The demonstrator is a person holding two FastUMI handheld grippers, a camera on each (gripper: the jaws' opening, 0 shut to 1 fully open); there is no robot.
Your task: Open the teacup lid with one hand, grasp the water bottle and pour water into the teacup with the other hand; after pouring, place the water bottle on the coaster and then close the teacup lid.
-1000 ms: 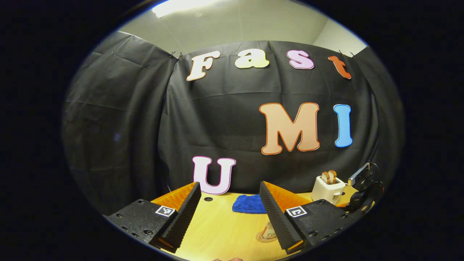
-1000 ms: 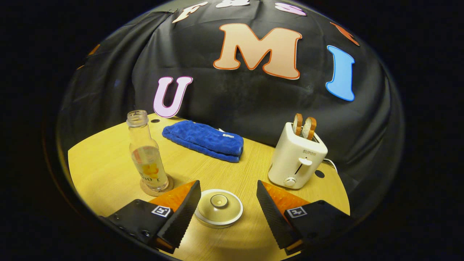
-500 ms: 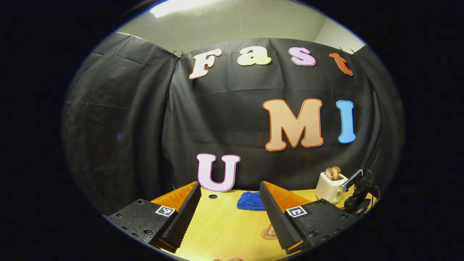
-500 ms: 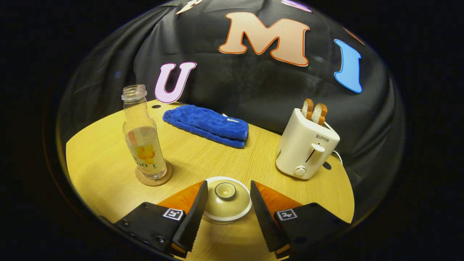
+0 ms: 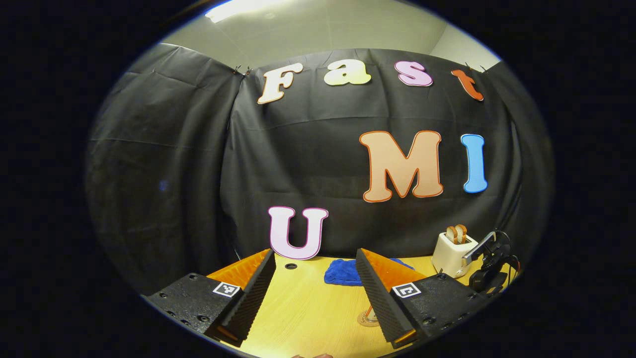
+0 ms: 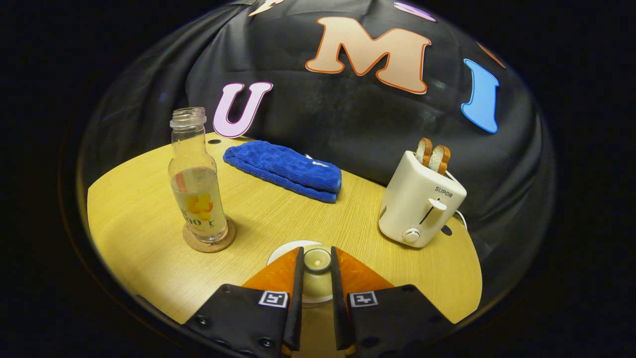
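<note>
In the right gripper view my right gripper [image 6: 316, 262] is shut on the knob of the cream teacup lid [image 6: 318, 260], one finger on each side; the lid's white rim [image 6: 284, 247] shows just left of the fingers, and the cup below is hidden. An uncapped clear water bottle [image 6: 198, 184], part full, stands upright on a round cork coaster [image 6: 208, 242] to the left of the lid. My left gripper [image 5: 314, 253] hangs open above the table with nothing between its fingers. The coaster [image 5: 367, 319] with the bottle's base peeks out beside its right finger.
A folded blue cloth [image 6: 283, 170] lies at the back of the wooden table [image 6: 139, 219]. To the right stands a white toaster [image 6: 421, 201] holding two bread slices. In the left gripper view the toaster [image 5: 453, 248] and the other gripper [image 5: 489, 268] sit far right.
My right gripper's fingers have come together onto the lid's knob, from wide apart a second ago. The left gripper stays open and has drifted slightly.
</note>
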